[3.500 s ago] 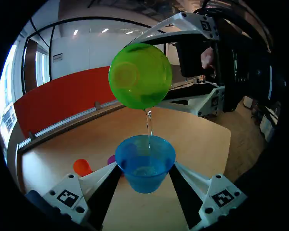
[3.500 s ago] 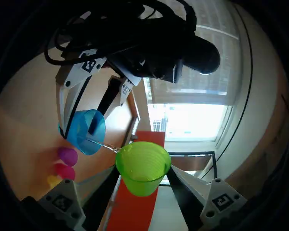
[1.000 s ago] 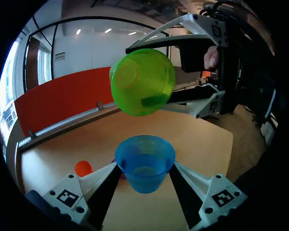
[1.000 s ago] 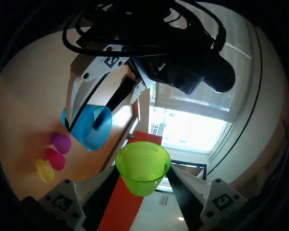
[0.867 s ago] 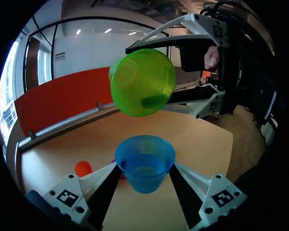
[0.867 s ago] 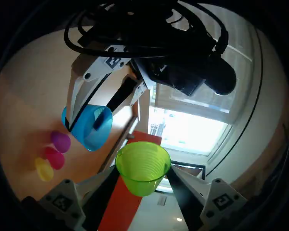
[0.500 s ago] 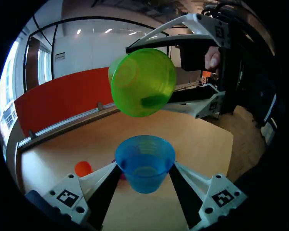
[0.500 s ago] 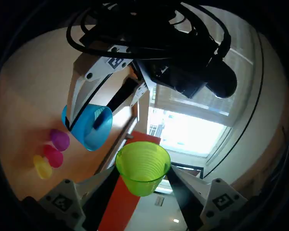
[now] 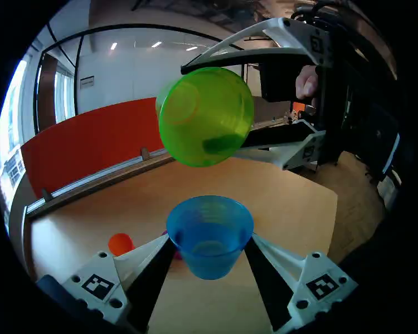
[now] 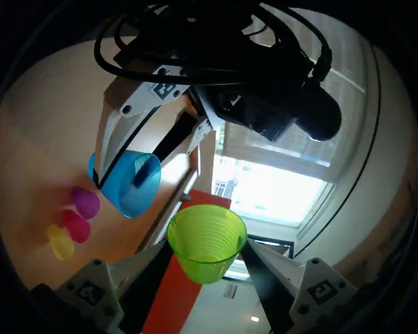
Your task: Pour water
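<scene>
Straight above the blue cup (image 9: 210, 234) the way is blocked: the green cup (image 9: 204, 117) hangs there tilted in the right gripper (image 9: 200, 108), whose two fingers reach in from the right side. Between the two cups there is a band of open air. In the left gripper view the right part of the surface (image 9: 298, 206) is bare up to its edge. Three small cups (image 10: 76, 225) stand on it in a row (close together), and the red panel (image 9: 92, 142) closes the far side.
</scene>
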`<state>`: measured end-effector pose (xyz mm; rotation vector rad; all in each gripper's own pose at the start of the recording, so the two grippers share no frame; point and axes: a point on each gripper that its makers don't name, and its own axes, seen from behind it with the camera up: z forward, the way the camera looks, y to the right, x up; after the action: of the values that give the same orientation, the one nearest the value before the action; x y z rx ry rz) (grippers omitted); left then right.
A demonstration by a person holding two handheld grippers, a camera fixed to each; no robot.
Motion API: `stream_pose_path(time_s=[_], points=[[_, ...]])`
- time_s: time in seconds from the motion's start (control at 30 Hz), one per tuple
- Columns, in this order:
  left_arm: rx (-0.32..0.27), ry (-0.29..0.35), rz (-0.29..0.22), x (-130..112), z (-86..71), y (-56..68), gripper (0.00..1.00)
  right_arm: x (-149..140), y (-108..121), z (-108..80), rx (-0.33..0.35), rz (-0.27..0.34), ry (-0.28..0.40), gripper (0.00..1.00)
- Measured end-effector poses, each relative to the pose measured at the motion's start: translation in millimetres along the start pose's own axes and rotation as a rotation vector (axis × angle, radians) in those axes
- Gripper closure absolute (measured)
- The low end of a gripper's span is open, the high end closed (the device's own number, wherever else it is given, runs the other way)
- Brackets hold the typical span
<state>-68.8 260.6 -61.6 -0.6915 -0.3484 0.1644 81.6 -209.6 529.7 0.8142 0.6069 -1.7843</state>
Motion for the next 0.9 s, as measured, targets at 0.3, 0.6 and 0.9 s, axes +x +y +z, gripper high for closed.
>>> stream_pose_path(time_s=[0.3,0.6,0.9], points=[[0.001,0.0,0.004,-1,-0.7,-0.6,0.17,38,-3,-31.5,0.009,0.01,-0.01,0.11],[0.002,0.001,0.005,0,-1.0,-0.8,0.17,146,1,-102.9,0.0,0.021,-0.013,0.11],[0.008,0.007,0.0,2,-3.1,-3.2,0.17,306,11,-199.2,-0.017,0.167,-0.009,0.11]])
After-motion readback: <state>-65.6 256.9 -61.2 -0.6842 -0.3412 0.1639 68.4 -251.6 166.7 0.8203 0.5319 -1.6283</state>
